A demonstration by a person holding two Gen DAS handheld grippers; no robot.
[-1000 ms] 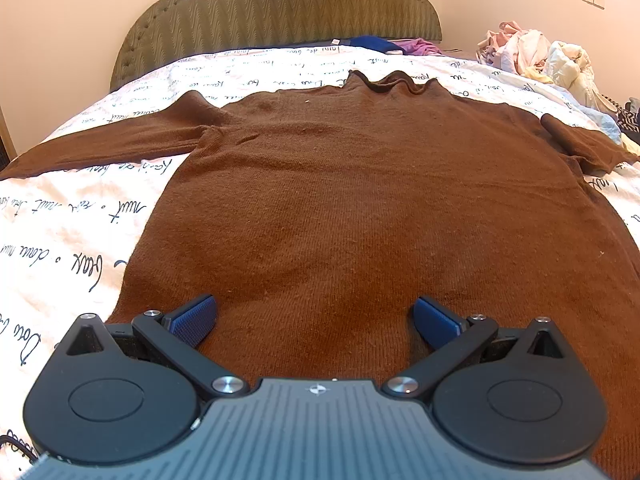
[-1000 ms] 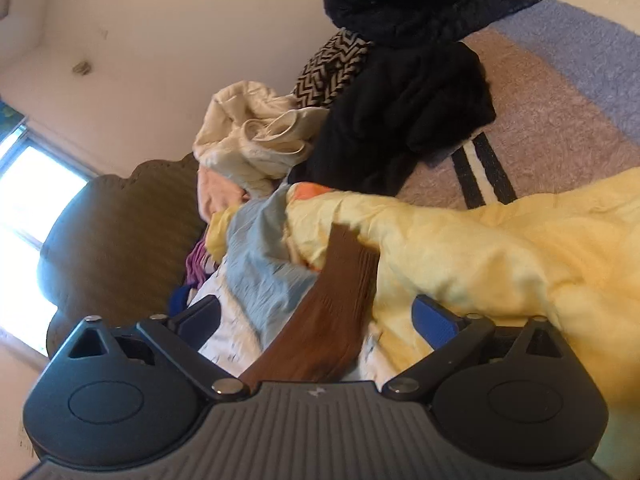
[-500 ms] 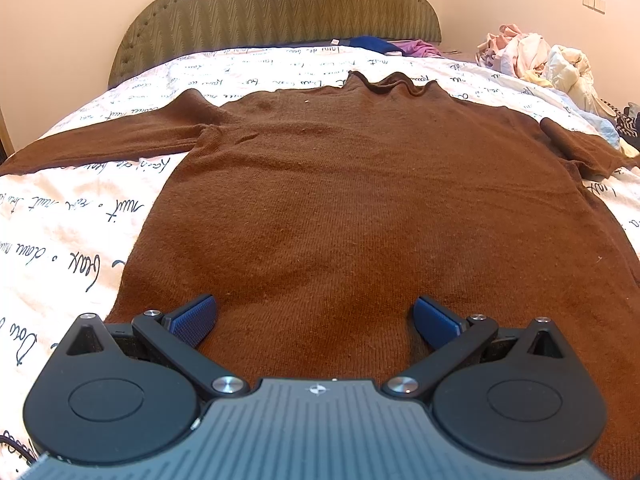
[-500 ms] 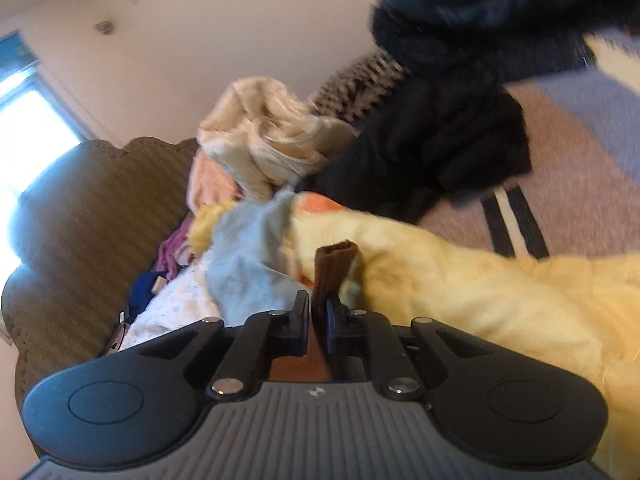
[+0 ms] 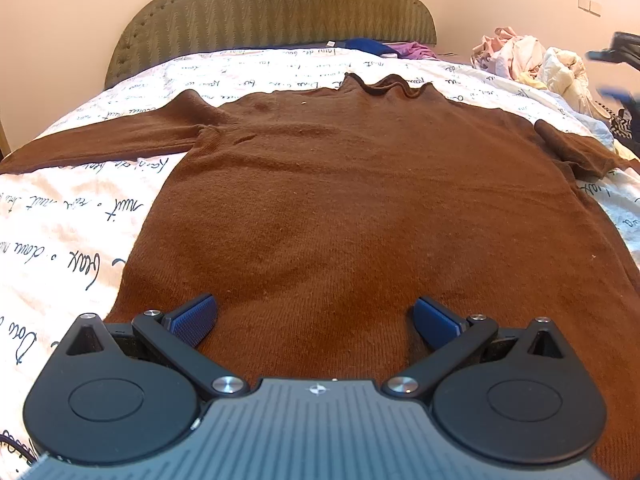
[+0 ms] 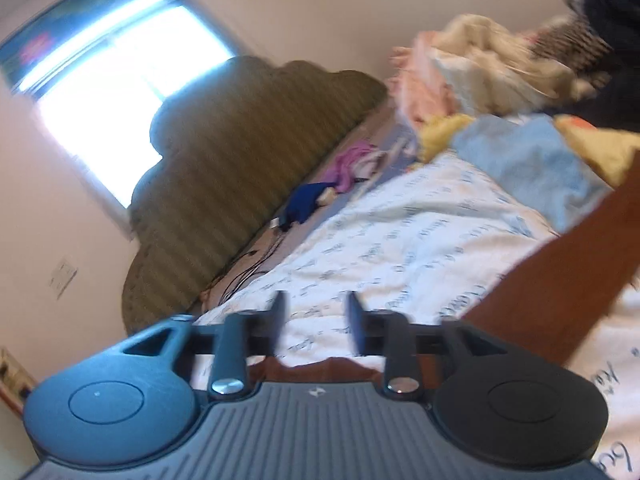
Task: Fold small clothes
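Observation:
A brown knit sweater (image 5: 360,208) lies flat, front up, on the white printed bedsheet (image 5: 72,240), collar toward the headboard. My left gripper (image 5: 316,316) hovers open over the hem, with only fabric beneath its blue pads (image 5: 192,318). The sweater's right sleeve (image 5: 572,148) is bent short at the bed's right side; in the right wrist view it (image 6: 560,280) runs as a brown band to the right of my right gripper (image 6: 316,320). That gripper's jaws are opening, with nothing between them, only sheet (image 6: 400,248) behind. The view is blurred.
A pile of unfolded clothes (image 5: 532,60) sits at the bed's right, with light blue and yellow pieces (image 6: 532,160) near the sleeve. The green padded headboard (image 5: 276,12) stands at the far end. Blue and purple garments (image 6: 320,192) lie by it.
The right gripper shut on the end of the brown sleeve, then let it go and swung up and away toward the headboard, rolling as it went. The left gripper stayed put.

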